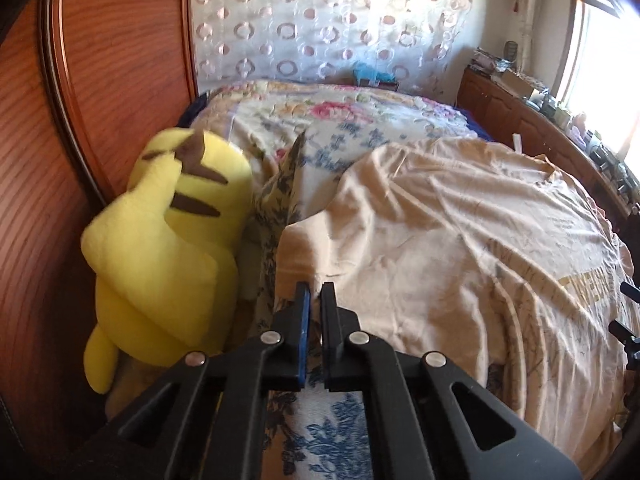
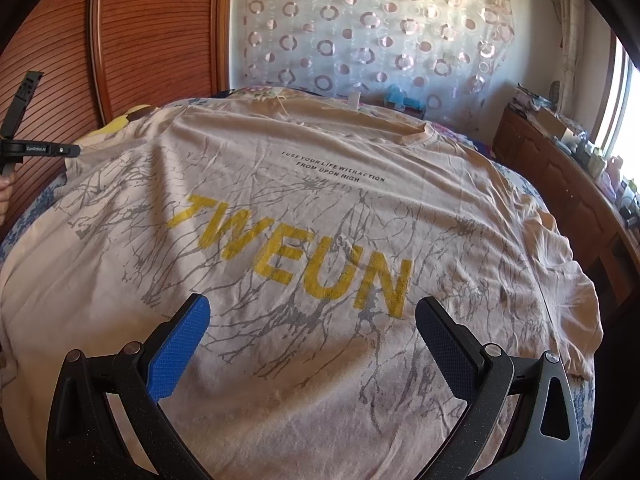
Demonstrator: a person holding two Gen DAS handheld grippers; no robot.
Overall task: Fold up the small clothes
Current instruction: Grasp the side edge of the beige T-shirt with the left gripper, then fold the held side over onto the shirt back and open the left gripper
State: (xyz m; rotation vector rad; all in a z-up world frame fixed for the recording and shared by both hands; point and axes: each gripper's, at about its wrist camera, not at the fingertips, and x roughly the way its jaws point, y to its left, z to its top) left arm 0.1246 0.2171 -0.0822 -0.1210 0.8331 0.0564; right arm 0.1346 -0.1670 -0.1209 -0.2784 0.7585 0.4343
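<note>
A beige T-shirt (image 2: 320, 208) with yellow letters and grey branch print lies spread flat on the bed, collar at the far end. Its left corner (image 1: 304, 256) shows in the left wrist view. There my left gripper (image 1: 316, 290) has its jaws together on the shirt's edge, with a strip of beige cloth between the blue pads. My right gripper (image 2: 312, 320) hovers open over the shirt's near part, below the letters, with nothing between its fingers (image 2: 180, 352). Part of the left gripper's body (image 2: 28, 148) shows at the left edge of the right wrist view.
A yellow plush toy (image 1: 168, 248) lies against the wooden headboard (image 1: 100, 80), close to the left of my left gripper. A floral bedspread (image 1: 320, 128) covers the bed. A cluttered wooden cabinet (image 2: 560, 168) runs along the right under a window. A patterned curtain (image 2: 360, 28) hangs behind.
</note>
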